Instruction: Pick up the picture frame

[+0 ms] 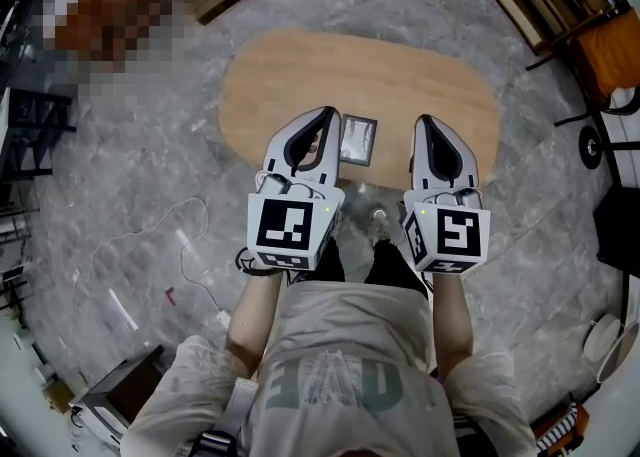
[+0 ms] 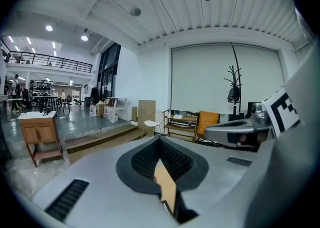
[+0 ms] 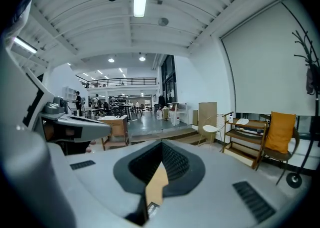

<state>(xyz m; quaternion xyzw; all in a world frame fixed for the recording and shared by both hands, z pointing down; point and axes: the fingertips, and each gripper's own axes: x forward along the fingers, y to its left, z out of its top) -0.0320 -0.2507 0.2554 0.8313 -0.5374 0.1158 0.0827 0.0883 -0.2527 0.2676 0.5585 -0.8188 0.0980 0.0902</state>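
Head view: picture frame [image 1: 358, 140] lies between left gripper [image 1: 329, 113] and right gripper [image 1: 422, 121] — fingers together on nothing

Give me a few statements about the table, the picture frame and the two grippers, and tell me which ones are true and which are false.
1. The picture frame lies flat on the table. True.
2. The left gripper is clamped on the frame. False: its jaws are together on nothing, and the frame lies on the table apart from it.
3. The table has an oval wooden top. True.
4. The right gripper has its jaws wide apart. False: they meet at the tips and hold nothing.
5. In the head view, the frame shows between the two grippers. True.
6. The table stands on a red carpet. False: the floor is grey and looks like stone.
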